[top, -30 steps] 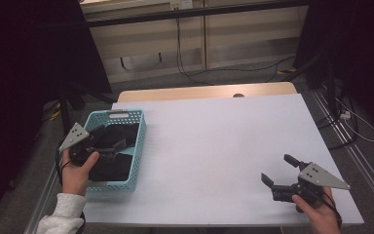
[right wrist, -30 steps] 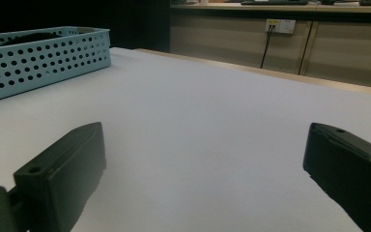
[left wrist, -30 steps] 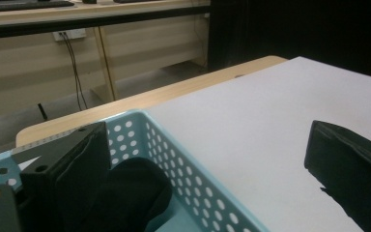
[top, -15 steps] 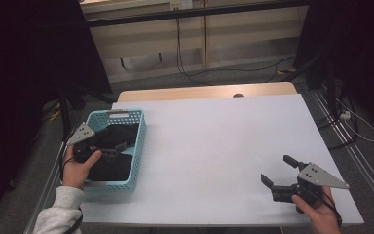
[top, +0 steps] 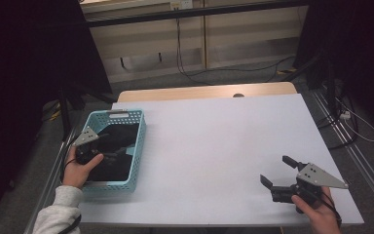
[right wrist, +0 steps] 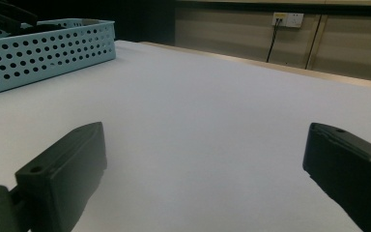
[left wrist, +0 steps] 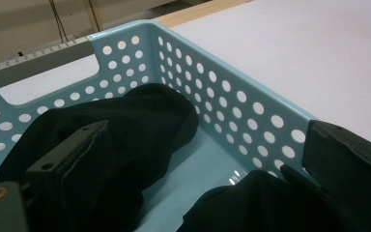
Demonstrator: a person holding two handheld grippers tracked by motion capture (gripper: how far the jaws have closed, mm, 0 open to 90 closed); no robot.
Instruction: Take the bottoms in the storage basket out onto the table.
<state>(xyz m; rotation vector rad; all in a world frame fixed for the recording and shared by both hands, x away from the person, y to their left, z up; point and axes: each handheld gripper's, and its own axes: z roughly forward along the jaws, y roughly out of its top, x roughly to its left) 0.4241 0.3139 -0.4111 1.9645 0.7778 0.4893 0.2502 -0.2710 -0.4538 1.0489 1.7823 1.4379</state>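
At the table's left edge the left tongs [top: 108, 146] are dipping, jaws spread wide, into the pale blue basket [top: 137, 146] where the black cloth [top: 119, 141] is lying bunched; to take it cleanly, I judge they should be sinking one jaw well into a thick fold, clear of the perforated wall, before closing. The left gripper view is showing a bare strip of basket floor between two dark heaps [left wrist: 140, 125], while the high view is showing the right tongs [top: 278, 171] resting open and empty, well apart on the white table [top: 224, 141].
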